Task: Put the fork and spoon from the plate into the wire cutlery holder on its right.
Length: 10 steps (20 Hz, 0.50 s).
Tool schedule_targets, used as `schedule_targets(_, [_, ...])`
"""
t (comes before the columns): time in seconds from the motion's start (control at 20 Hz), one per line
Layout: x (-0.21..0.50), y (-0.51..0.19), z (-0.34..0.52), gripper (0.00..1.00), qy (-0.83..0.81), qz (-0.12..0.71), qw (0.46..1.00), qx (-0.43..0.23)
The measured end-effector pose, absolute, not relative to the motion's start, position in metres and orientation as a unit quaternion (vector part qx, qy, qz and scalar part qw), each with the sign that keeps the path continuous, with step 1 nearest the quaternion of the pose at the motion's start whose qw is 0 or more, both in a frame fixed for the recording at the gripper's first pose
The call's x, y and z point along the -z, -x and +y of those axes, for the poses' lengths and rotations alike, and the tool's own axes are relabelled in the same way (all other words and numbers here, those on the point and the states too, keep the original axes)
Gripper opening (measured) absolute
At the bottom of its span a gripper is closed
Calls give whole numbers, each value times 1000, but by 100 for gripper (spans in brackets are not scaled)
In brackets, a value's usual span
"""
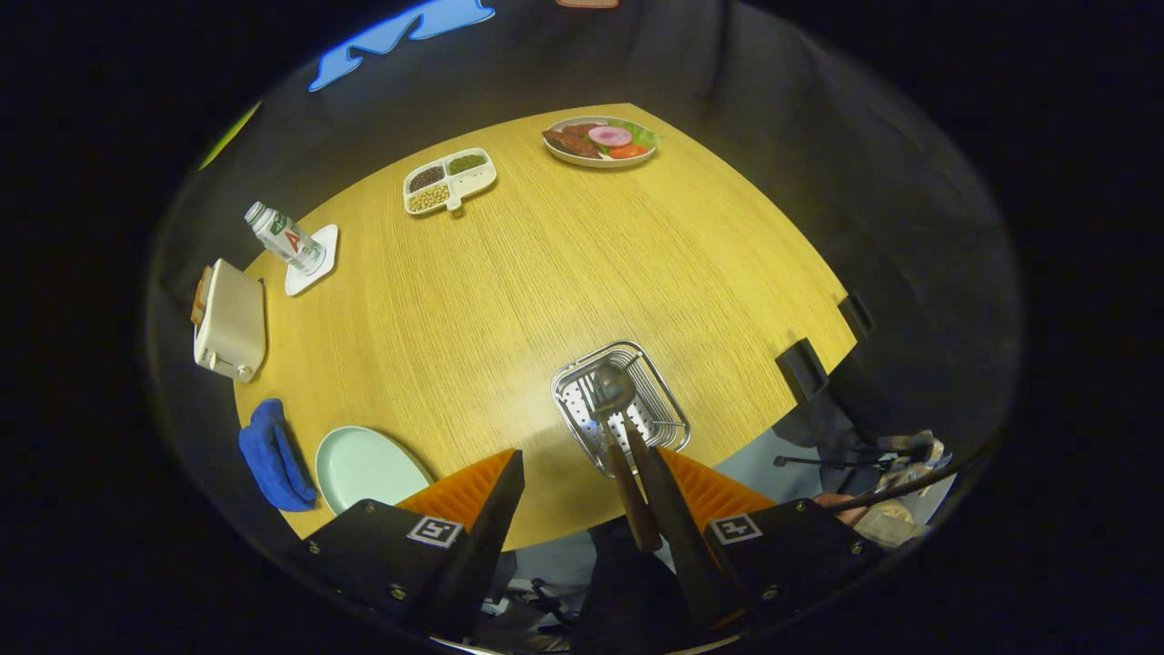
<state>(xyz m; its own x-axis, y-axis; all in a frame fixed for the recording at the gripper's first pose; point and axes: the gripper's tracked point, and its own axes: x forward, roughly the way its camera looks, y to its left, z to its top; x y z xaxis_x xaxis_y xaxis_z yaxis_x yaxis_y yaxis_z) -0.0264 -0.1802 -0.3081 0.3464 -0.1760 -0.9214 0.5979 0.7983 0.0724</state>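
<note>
While we look down over the round yellow wooden table (546,273), our gripper (587,496) hangs high above its near edge with both fingers spread wide, gripping nothing. Well off to the left of the fingers lies the pale green round plate (364,466), bare, with a crumpled blue cloth (271,455) touching its far side. Just ahead of the right finger sits the rectangular silver wire cutlery holder (627,400), and the brown-handled spoon (615,400) and fork (591,393) already stand in it, handles leaning back toward us.

Shiny wire-metal cutlery holder (621,407) on a matt wood-grain table (546,273), beside it a smooth glossy plate (364,466) and soft cloth (271,455)
</note>
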Motion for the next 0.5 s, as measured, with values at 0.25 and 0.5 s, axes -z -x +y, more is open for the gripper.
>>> schedule_targets(0.25, [302, 16, -181, 99, -172, 496, 818, 236])
schedule_targets(0.5, [271, -2, -196, 99, -123, 409, 870, 248])
